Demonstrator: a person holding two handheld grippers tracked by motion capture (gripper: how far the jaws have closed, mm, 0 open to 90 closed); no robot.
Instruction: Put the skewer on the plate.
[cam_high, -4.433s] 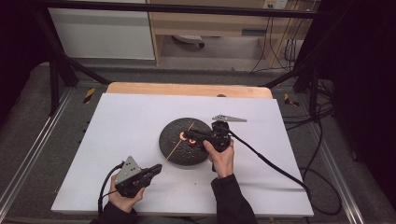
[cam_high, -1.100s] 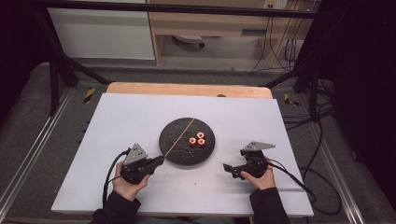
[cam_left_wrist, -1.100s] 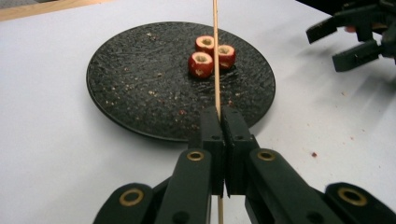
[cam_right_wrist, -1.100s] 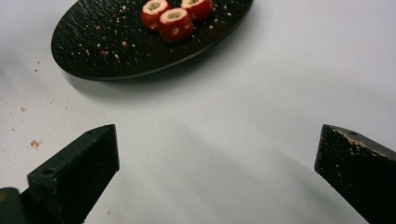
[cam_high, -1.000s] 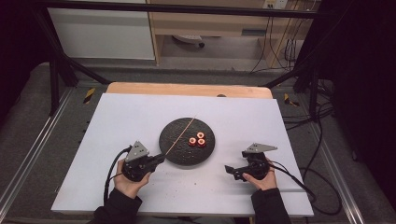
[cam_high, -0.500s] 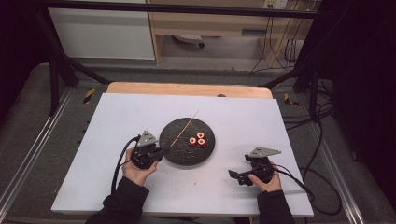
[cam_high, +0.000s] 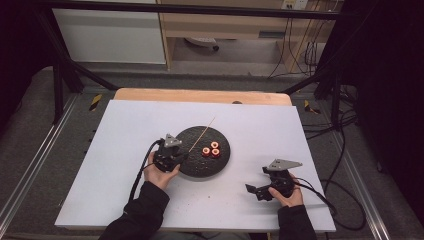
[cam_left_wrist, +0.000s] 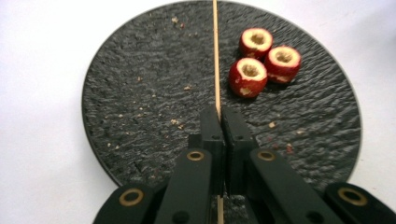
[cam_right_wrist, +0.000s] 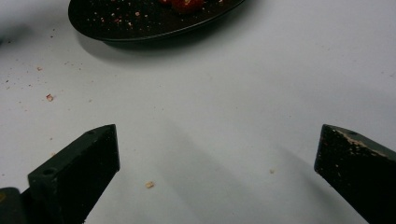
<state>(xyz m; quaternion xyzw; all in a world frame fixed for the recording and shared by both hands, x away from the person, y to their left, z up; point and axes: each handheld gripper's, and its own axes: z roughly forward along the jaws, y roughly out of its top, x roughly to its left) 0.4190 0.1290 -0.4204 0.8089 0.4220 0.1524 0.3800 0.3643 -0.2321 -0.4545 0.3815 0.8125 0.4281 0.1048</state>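
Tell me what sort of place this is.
Likely a lab rig for recording handling tasks, not a kitchen: a white table inside a black frame, cables trailing over the floor, hand-held grippers beside a plate of cored fruit.

Premises: a laboratory-type recording station, not a domestic room. A white work table (cam_high: 125, 150) stands inside a black metal frame (cam_high: 200, 9) with rails along both sides. Loose cables (cam_high: 300, 50) hang and trail over grey carpet (cam_high: 30, 125). Black drapes (cam_high: 390, 75) screen the right side. Plain cabinets (cam_high: 110, 35) stand behind.
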